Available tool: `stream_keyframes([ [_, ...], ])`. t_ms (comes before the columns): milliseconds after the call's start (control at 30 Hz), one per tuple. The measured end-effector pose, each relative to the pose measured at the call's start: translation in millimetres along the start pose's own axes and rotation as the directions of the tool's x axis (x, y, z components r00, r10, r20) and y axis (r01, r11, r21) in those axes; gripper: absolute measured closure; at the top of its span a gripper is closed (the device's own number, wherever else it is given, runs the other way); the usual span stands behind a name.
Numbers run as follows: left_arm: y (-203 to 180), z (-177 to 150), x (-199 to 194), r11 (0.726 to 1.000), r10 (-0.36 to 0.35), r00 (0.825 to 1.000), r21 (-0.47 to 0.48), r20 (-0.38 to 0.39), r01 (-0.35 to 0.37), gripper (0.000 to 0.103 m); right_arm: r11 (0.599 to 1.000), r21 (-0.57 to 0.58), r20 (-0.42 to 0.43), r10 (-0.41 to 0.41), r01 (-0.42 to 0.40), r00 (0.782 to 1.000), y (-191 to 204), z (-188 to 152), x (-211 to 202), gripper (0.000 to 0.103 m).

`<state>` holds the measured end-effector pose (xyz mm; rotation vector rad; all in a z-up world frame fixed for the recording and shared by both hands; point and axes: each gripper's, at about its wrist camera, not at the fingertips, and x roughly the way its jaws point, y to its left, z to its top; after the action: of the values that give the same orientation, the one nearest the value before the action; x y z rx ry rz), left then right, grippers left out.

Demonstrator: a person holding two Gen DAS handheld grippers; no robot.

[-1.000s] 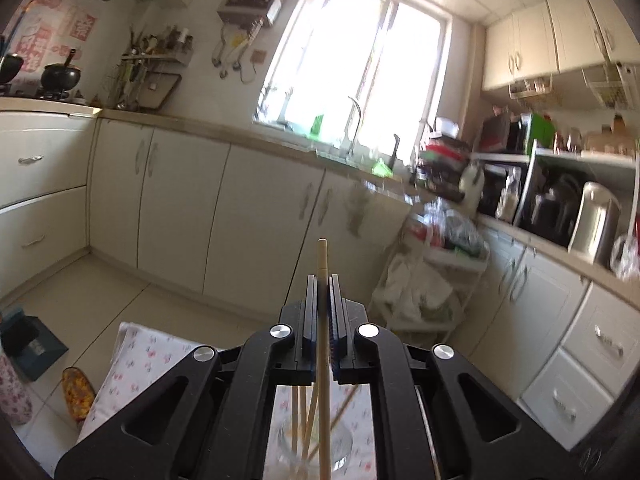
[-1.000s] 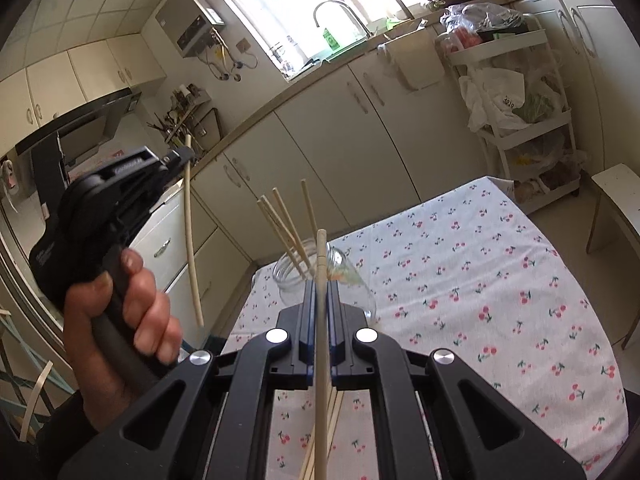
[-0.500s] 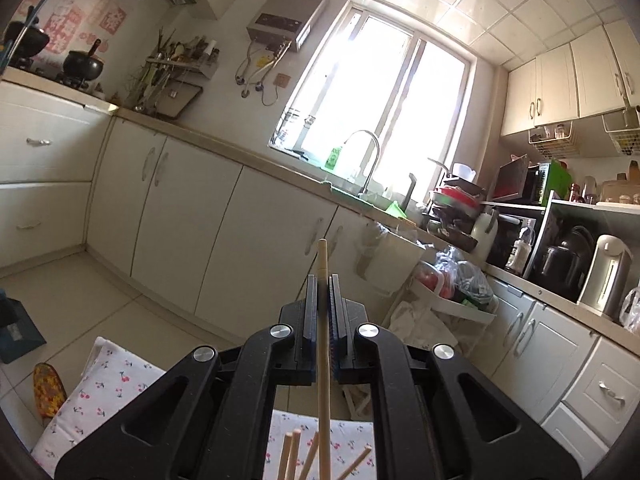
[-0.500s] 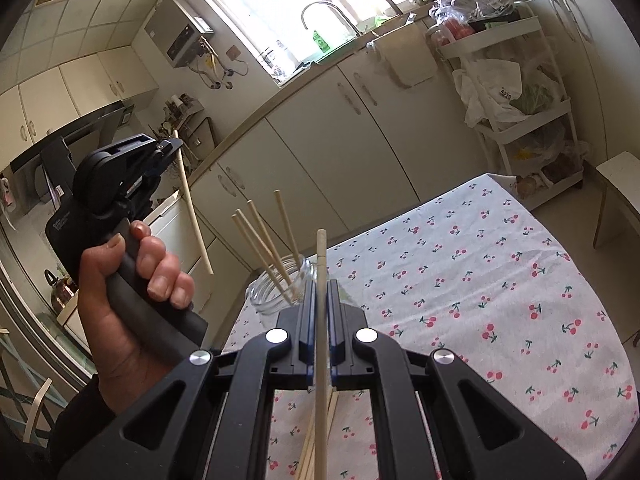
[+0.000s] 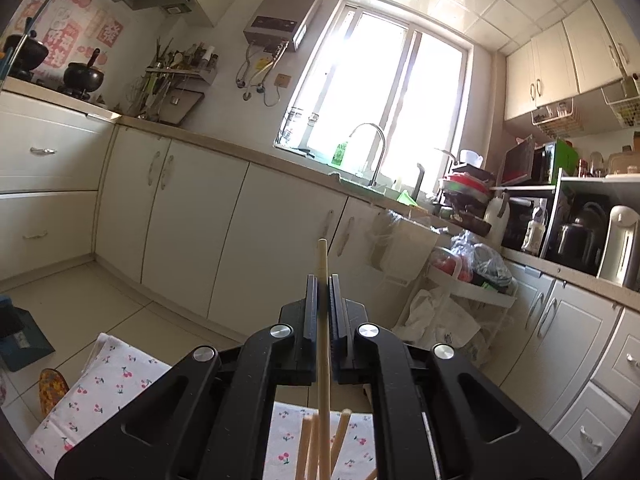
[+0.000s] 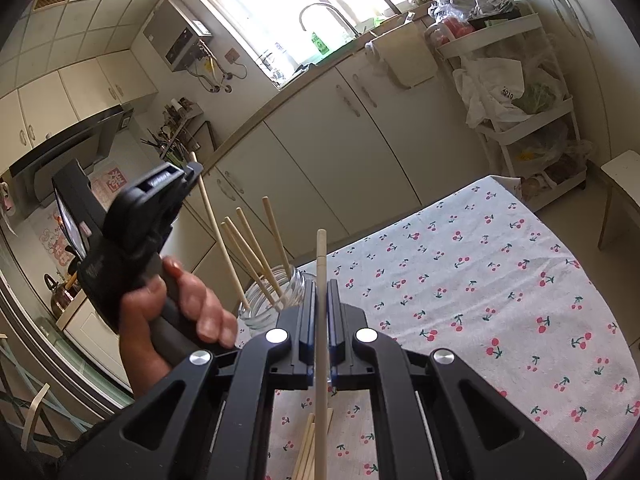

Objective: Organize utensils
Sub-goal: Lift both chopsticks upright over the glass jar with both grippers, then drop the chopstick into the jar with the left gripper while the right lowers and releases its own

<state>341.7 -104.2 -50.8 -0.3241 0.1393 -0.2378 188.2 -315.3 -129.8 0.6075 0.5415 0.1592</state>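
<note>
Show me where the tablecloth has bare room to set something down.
The cherry-print tablecloth is bare right of the glass jar, out to its far and right edges. Crowded: the jar with its chopsticks, the left tool beside it, and the loose chopsticks under the right tool.

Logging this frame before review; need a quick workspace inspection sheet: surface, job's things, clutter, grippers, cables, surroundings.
Surface: table under cherry-print cloth.
Job's things: glass jar upright on the cloth with several chopsticks leaning in it; loose chopsticks flat on the cloth beneath the right gripper.
Clutter: nothing seen on the cloth.
Grippers: left gripper jaws shut on a chopstick angled toward the jar; right gripper jaws shut on another chopstick.
Cables: hoses under the wall heater.
Surroundings: kitchen cabinets, sink tap, storage cart.
</note>
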Motion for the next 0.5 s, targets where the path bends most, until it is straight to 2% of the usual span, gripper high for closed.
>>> stream_keyframes([
  [300, -1.4, -25.8, -15.5, 0.997, -0.005, 0.999, 0.072, -0.034, 0.007, 0.098, 1.0, 0.005, 0.007, -0.004, 0.004, 1.0, -0.2, -1.0, 2.1, 0.097],
  [500, -5.5, -38.9, -30.0, 0.989, -0.027, 0.994, 0.141, -0.104, 0.041, 0.096, 1.0, 0.009, 0.036, 0.003, -0.003, 0.999, 4.1, 4.1, -3.4, 0.097],
])
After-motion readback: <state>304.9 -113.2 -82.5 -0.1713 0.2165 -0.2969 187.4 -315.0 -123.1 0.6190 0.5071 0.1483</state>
